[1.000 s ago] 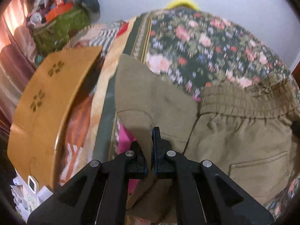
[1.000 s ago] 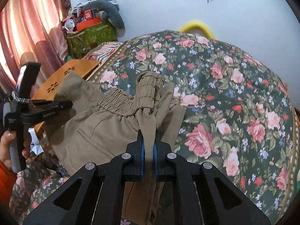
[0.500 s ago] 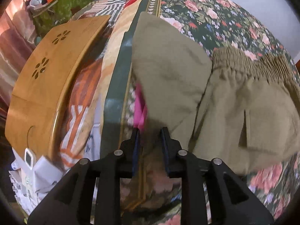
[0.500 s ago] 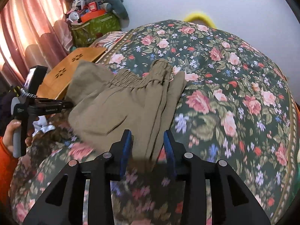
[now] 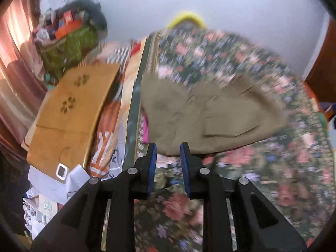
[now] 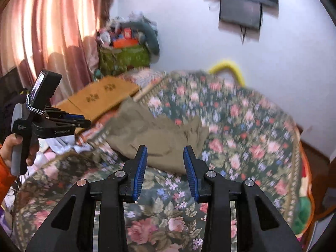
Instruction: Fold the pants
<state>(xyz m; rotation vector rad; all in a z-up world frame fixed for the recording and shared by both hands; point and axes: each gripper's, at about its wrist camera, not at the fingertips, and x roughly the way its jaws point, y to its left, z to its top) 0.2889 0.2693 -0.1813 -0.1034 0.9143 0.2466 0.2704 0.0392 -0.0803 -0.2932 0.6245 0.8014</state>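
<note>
Khaki pants (image 5: 210,113) lie folded, centre frame on the flowered bedspread (image 5: 262,168), one corner at its left border. My left gripper (image 5: 168,153) and right gripper (image 6: 164,159) are both spread, holding nothing. Next I'd flatten the bundle and square its edges, I think. Only the right view shows my left hand (image 6: 12,147); only the left shows a back pocket.

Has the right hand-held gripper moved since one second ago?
Yes. The right hand-held gripper let go and drew back from the pants, now open, judged against the floral bedspread.
</note>
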